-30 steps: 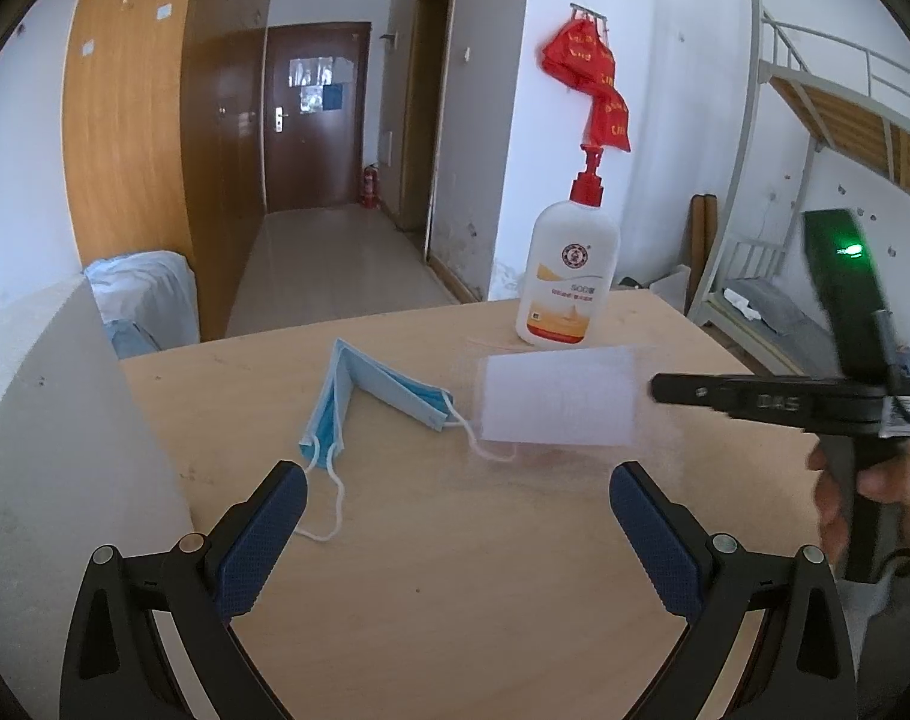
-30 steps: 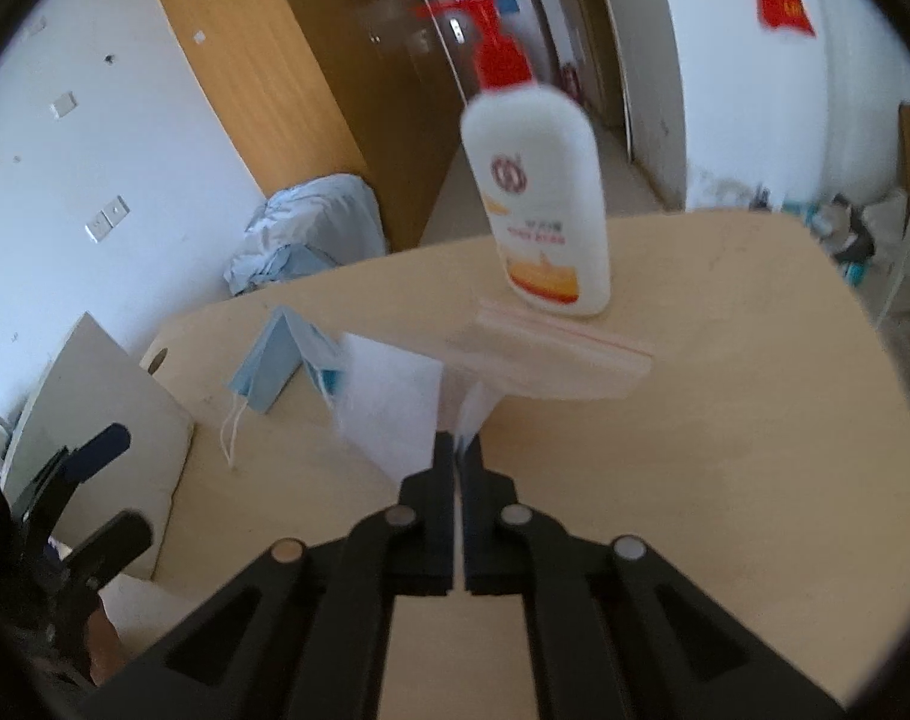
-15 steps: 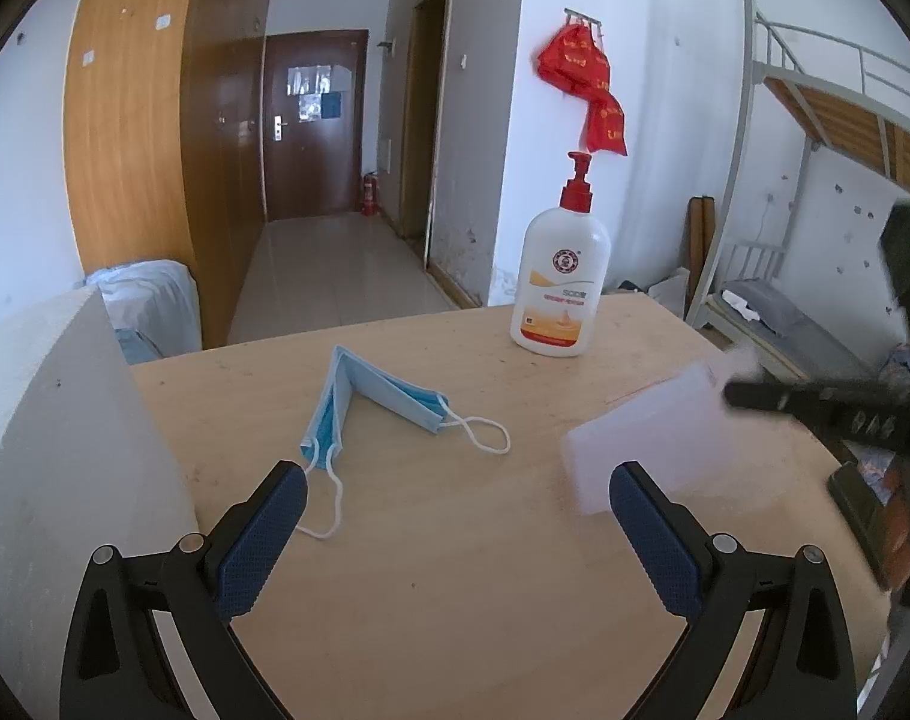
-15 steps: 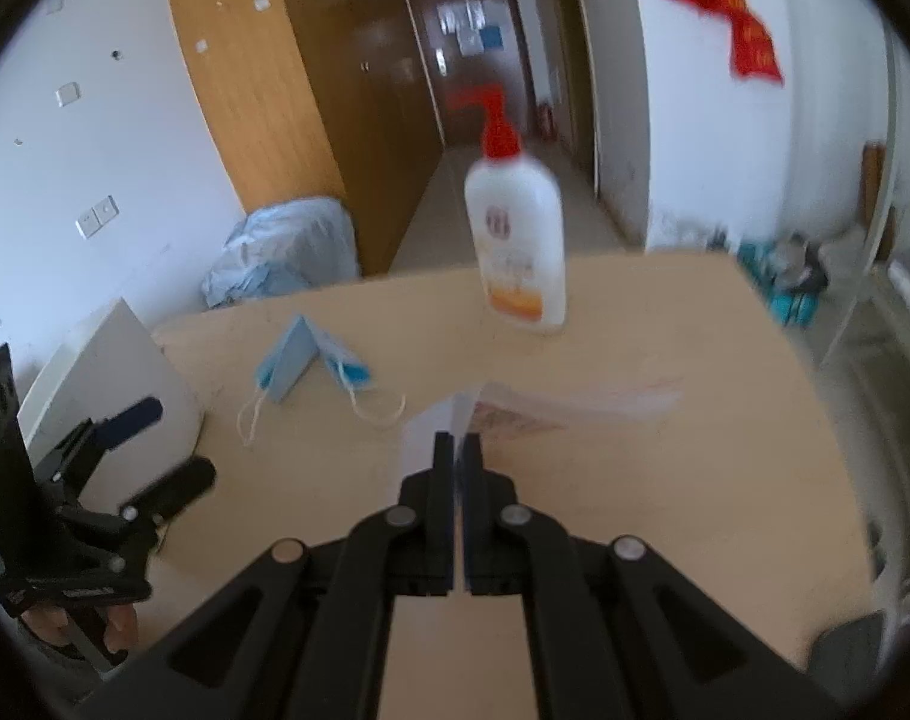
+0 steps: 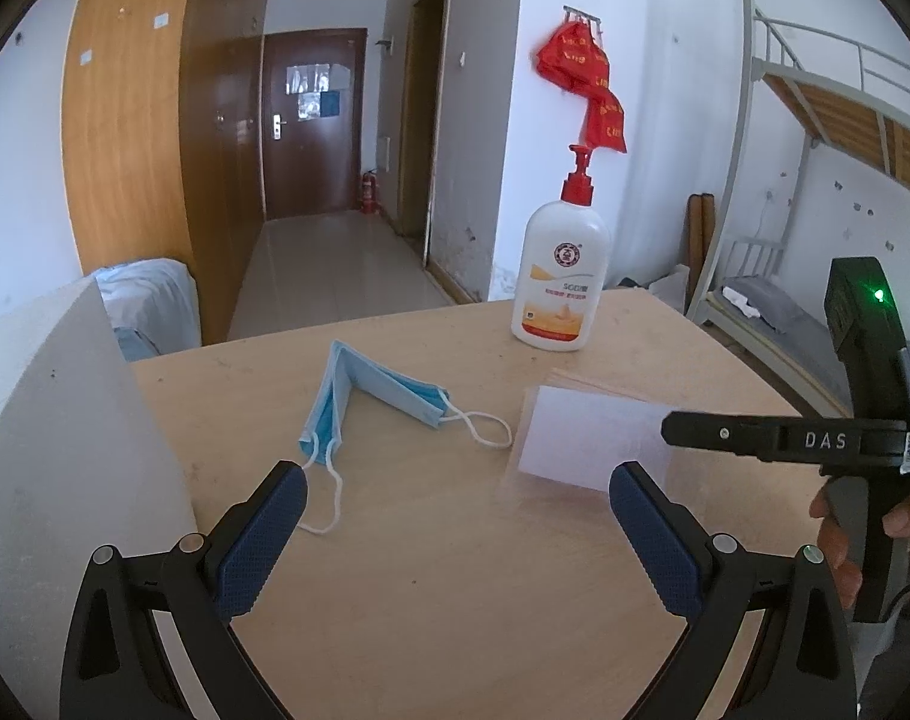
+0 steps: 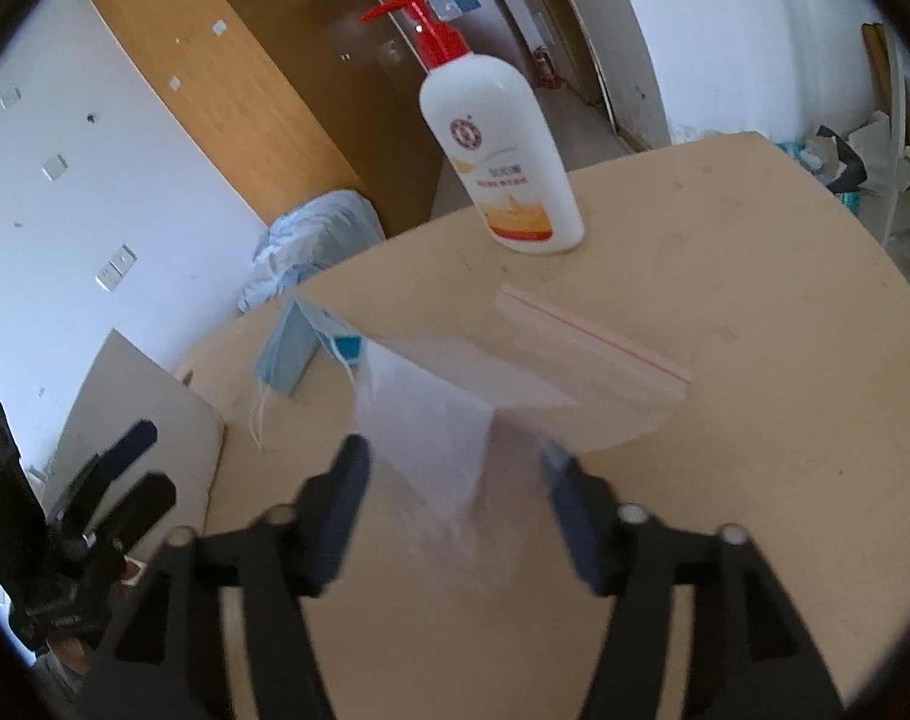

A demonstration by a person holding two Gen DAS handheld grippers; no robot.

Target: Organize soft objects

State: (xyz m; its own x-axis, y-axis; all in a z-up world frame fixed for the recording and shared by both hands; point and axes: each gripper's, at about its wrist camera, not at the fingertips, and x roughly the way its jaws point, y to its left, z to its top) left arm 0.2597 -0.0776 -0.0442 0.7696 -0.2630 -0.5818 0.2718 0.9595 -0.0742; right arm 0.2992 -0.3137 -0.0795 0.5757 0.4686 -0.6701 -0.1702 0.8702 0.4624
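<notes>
A folded blue face mask [image 5: 383, 396] with white ear loops lies on the wooden table [image 5: 455, 600], left of centre. Just right of it lies a clear zip bag [image 5: 586, 438] with a red seal strip [image 6: 592, 330]. My right gripper [image 6: 455, 456] is at the bag's near end. Its jaws are opening, and the bag's edge lies loose between them with neither pad pressing on it. In the left wrist view the right gripper [image 5: 673, 437] comes in from the right, held by a hand. My left gripper [image 5: 455, 516] hovers open and empty above the table, short of the mask [image 6: 293, 354].
A white pump bottle [image 5: 559, 276] with a red top stands at the table's far edge, behind the bag. A pale board [image 5: 47, 450] leans at the table's left side. A metal bunk bed [image 5: 814, 180] stands beyond the right edge, and a corridor with a door lies behind.
The right gripper went from shut on the bag to open. The bag, carried out to the right half a second ago, now lies on the table beside the mask. The left gripper stayed put.
</notes>
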